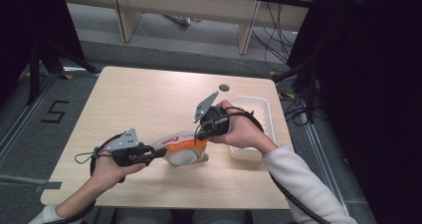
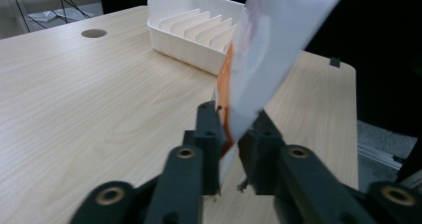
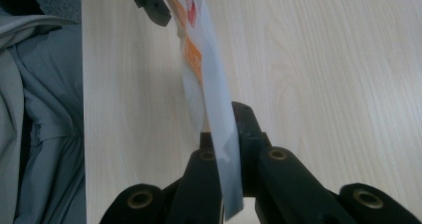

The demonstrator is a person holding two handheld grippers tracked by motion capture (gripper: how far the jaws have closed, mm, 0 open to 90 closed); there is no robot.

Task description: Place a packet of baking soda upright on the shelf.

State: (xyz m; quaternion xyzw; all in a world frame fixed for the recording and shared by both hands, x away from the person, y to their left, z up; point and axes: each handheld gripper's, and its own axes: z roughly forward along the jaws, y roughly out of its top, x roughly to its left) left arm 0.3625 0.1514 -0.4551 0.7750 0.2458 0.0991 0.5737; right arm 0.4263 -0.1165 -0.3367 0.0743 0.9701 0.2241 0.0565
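Packet [image 1: 181, 147] is being held just above the worktop [image 1: 149, 104] near the front edge | both fingers closed on it: left gripper [image 2: 231, 149] at one edge, right gripper [image 3: 224, 149] at the opposite | grips are best being kept firm and level, pull even, so tearing is being avoided | rack [image 1: 259, 119] beside.

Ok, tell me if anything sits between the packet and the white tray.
Nothing visible does. The packet is pinched at opposite edges by the left gripper and the right gripper, and the white tray lies just beyond the right hand, with bare table around it.
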